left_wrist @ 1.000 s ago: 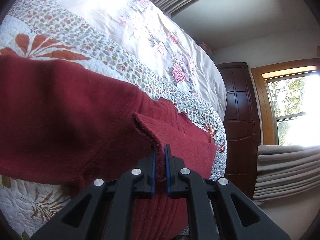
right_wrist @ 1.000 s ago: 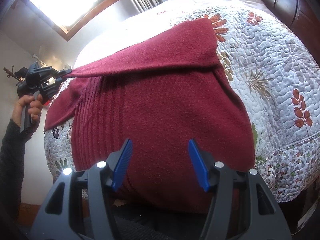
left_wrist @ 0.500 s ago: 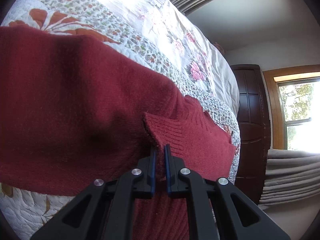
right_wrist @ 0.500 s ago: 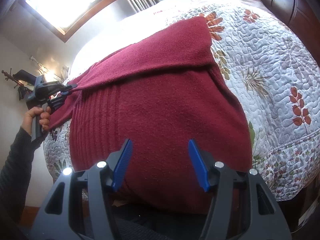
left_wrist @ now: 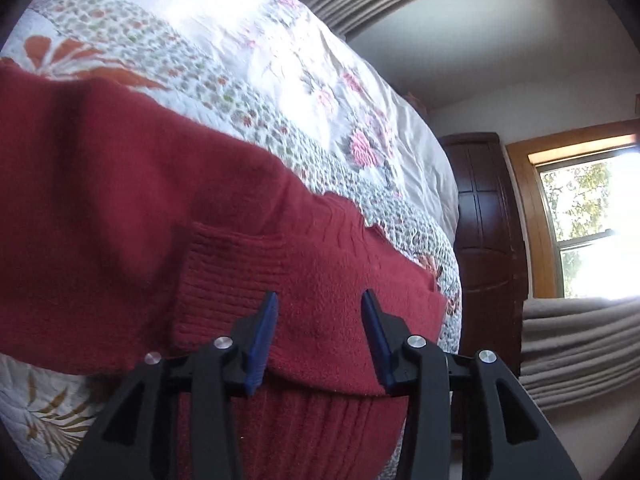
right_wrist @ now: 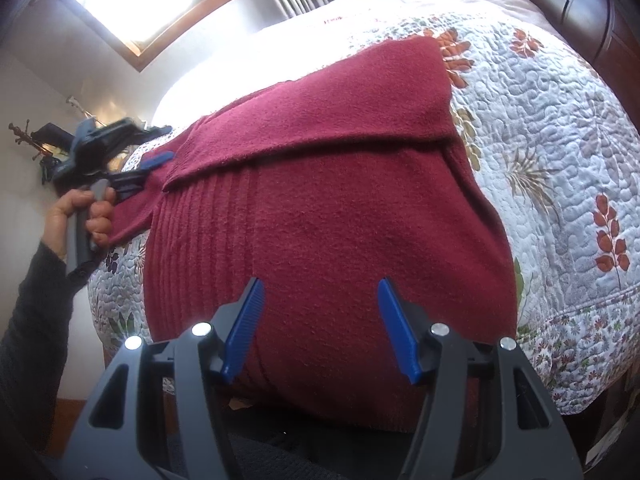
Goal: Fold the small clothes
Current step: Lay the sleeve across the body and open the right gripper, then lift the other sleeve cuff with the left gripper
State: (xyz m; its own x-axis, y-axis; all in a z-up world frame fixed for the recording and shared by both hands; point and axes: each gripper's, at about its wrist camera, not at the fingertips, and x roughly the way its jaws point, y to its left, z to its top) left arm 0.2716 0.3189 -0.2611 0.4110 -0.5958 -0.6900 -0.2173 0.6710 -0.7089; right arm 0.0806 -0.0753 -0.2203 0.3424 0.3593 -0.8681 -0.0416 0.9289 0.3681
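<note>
The left gripper (left_wrist: pixel 318 316) stands with its jaws parted, holding nothing — the ribbed cuff (left_wrist: pixel 224 276) of the folded-in sleeve lies just to the left of its blue pads, flat on the red sweater (right_wrist: pixel 340 208). In the right wrist view that same gripper sits at the far left edge of the garment, held by a hand (right_wrist: pixel 82 216) in a dark sleeve. The right gripper (right_wrist: pixel 320 320) is also open and empty, hovering over the near body of the sweater.

The sweater is spread across the floral quilt (right_wrist: pixel 560 140), its near end draping over the edge of the bed, one sleeve laid diagonally across the chest.

The risk I would judge from here: the sleeve is loose, so a tug on the body could drag it out of line. And the hanging near end may slide further off the bed — its weight pulls that way.
</note>
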